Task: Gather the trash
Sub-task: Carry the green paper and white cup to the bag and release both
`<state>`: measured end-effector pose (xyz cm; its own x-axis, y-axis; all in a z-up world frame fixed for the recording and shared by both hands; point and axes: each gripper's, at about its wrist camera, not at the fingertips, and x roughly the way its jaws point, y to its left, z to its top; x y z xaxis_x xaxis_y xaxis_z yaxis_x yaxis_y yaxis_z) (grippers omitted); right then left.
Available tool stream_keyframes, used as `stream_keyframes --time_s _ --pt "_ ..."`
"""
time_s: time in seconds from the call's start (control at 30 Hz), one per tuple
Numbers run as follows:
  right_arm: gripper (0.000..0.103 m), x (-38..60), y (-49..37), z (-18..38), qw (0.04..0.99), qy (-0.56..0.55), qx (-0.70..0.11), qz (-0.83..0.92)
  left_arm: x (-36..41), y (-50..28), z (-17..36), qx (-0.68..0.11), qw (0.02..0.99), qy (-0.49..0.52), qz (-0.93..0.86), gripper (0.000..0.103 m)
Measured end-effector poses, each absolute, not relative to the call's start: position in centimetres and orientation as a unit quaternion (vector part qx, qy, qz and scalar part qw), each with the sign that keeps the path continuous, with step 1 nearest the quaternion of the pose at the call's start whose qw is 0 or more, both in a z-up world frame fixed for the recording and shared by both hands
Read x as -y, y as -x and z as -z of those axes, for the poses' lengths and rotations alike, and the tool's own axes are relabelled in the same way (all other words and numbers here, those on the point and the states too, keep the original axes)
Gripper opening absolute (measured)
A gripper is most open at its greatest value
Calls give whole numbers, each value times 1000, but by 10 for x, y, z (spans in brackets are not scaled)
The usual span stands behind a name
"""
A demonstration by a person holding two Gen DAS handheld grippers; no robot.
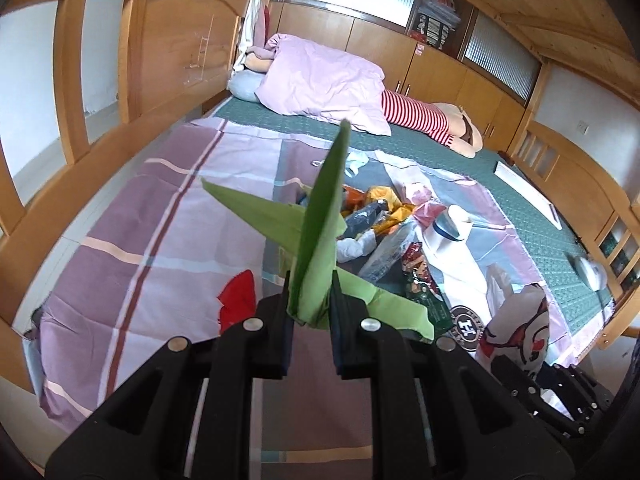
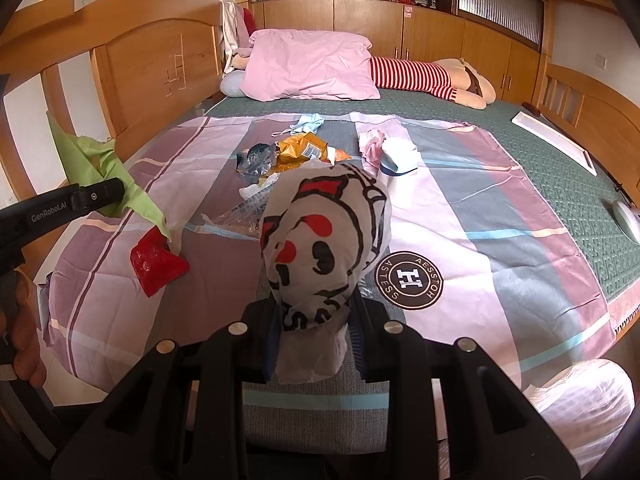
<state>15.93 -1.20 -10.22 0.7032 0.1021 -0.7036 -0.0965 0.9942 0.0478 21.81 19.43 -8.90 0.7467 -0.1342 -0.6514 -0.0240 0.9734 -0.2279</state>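
My left gripper (image 1: pixel 310 300) is shut on a folded green paper sheet (image 1: pixel 320 220) and holds it above the bed's left side; in the right wrist view the same gripper (image 2: pixel 100 196) and green sheet (image 2: pixel 80 156) show at the left. My right gripper (image 2: pixel 314 320) is shut on the neck of a white plastic bag (image 2: pixel 324 240) printed in red and black, also seen as the bag (image 1: pixel 516 332) at lower right. On the striped sheet (image 2: pixel 500 240) lie a red wrapper (image 2: pixel 156 264), a yellow snack bag (image 2: pixel 300 152), clear plastic and crumpled tissue.
A white bottle (image 2: pixel 400 160) and a blue face mask (image 2: pixel 308 124) lie beside the trash pile. Farther back are a pink pillow (image 2: pixel 308 64) and a striped plush toy (image 2: pixel 420 74). Wooden bed rails (image 2: pixel 132 64) run along both sides. A person's hand (image 2: pixel 24 340) holds the left gripper.
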Motion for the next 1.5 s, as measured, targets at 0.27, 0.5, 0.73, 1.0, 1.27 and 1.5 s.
stream_keyframes --time_s 0.27,0.5,0.73,1.0,1.27,1.5 --pt "30 12 -159 104 922 -8 -382 -54 -194 -219 91 -360 925 116 30 16" --pt "30 12 -160 104 923 -11 -382 -54 -194 -220 92 -363 924 118 32 16" --pt "30 13 -160 105 923 -11 -382 -54 -193 -221 96 -369 921 124 38 16" --pt "30 13 -160 105 922 -16 -383 -55 -193 -222 99 -371 919 127 41 16" --pt "30 16 -160 104 923 -20 -381 -55 -190 -223 99 -374 917 132 51 16" --pt "30 68 -139 64 944 -41 -327 -32 -161 -218 93 -372 894 141 205 16"
